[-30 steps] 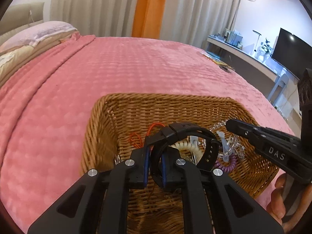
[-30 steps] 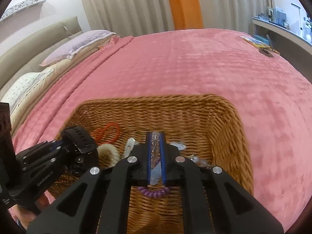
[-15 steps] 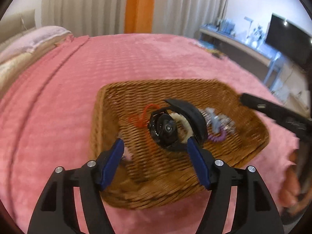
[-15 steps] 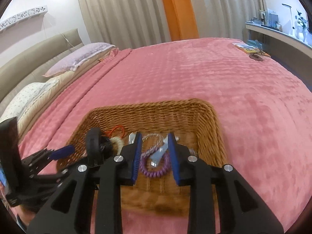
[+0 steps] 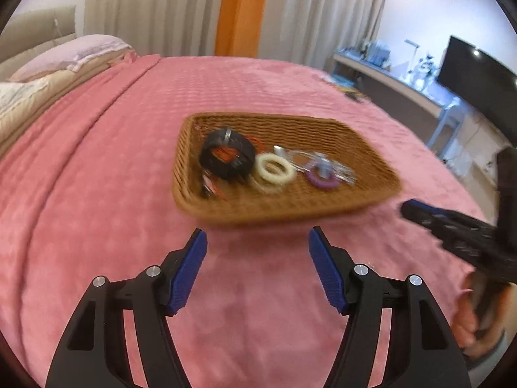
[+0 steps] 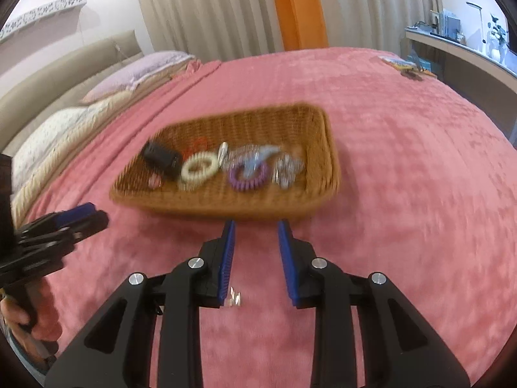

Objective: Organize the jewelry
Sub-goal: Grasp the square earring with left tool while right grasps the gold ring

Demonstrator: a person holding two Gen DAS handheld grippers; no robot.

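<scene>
so, status: i judge the job close to done; nearly every piece i can see lies in the wicker basket (image 5: 284, 207).
basket: sits on the pink bedspread (image 5: 97, 177), ahead of both tools, touched by neither.
contents, left side: black watch (image 5: 226, 158) curled on its strap over a red cord (image 5: 257, 142), with a small dark item i cannot identify just in front of it.
contents, middle: cream coil hair tie (image 5: 274, 168) beside the watch, a small silver piece just behind it.
contents, right side: purple coil hair tie (image 6: 247, 177) with a pale blue clip (image 6: 258, 158) lying over it; silvery chain or crystal pieces (image 6: 287, 168) next to them. motion blur keeps me from sorting these finer.
left tool (image 5: 257, 249): wide open, holding nothing, hovering over bare bedspread short of the basket's near rim.
right tool (image 6: 255, 242): partly open, narrower gap than the left, nothing between the pads (image 6: 226, 252).
stray: a small shiny metallic bit (image 6: 234, 300) lies on the bedspread low between the right tool's fingers, outside the basket. too small to name; could be an earring or clasp.
remaining: in my judgement only that stray bit needs collecting, if it counts as jewelry. far edge of the bed holds some small items (image 6: 408, 68), unclear whether they belong to the task.
risk: tiny piece on plush fabric, easy to press in rather than pinch.
</scene>
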